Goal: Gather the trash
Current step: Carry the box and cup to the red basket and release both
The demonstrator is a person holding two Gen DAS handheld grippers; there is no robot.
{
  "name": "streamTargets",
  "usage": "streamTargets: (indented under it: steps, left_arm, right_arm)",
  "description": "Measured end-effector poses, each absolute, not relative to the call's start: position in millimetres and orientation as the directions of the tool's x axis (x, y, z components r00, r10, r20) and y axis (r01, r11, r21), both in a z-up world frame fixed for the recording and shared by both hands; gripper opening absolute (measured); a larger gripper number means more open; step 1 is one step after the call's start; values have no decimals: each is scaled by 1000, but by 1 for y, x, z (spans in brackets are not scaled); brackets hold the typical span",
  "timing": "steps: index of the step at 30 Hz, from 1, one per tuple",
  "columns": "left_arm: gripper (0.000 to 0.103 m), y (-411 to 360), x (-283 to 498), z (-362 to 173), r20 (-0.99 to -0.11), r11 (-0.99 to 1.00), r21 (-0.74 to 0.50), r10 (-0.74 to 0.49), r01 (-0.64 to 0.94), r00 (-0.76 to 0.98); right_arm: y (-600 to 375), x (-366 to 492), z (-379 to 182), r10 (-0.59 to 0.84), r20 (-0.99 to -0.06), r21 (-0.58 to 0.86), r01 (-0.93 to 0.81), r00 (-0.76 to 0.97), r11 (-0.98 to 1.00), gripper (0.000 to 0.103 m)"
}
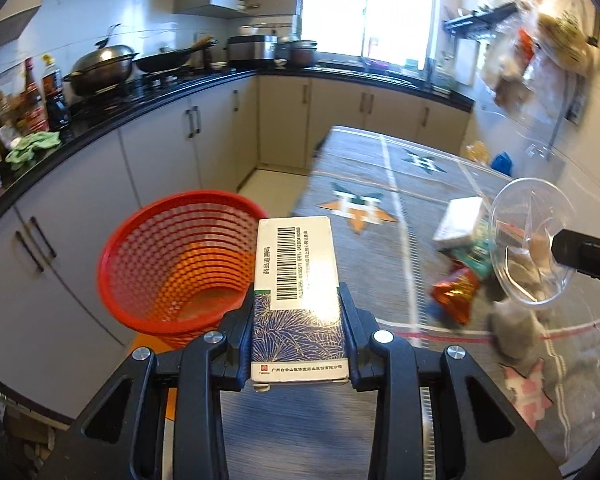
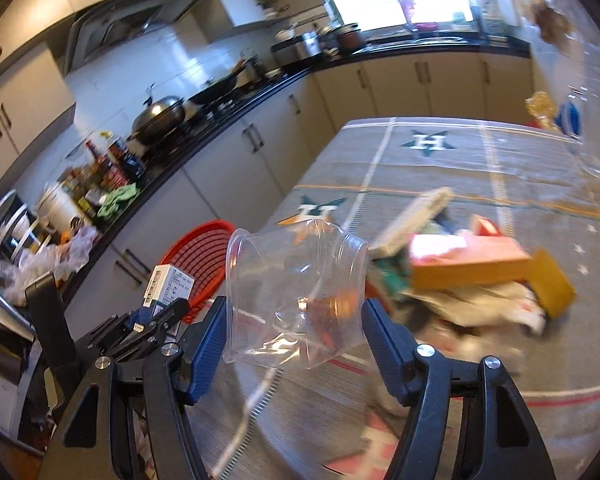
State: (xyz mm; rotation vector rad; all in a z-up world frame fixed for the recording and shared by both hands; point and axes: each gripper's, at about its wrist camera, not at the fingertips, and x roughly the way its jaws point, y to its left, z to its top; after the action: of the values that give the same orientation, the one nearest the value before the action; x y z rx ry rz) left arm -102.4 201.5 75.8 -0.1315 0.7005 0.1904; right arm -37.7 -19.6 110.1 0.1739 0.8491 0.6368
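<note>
Hand-held grippers [image 1: 298, 320] [image 2: 294, 320] clamping box [image 1: 298, 280], cup [image 2: 296, 292]

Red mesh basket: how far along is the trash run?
Done: nothing visible inside the red mesh basket. In hand: left tool clamps a white barcoded medicine box; right tool grips a clear plastic cup. Left: orange carton, snack wrappers and crumpled paper piled on the table.

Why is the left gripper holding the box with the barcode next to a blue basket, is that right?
Not quite: the basket is red, not blue, as the left wrist view shows plainly. The rest holds. The left gripper does clamp the box with the barcode between its fingers, and the basket sits just to its left, beside the table.
</note>
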Motion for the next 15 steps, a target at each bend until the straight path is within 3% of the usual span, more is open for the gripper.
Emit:
streamTargets:
  steps: [15]
  left_arm:
    - [34,309,-81,53,-688,916,-68,244,-395,683]
  right_arm:
    - [135,0,104,645,-686,366,-607,336,706,72]
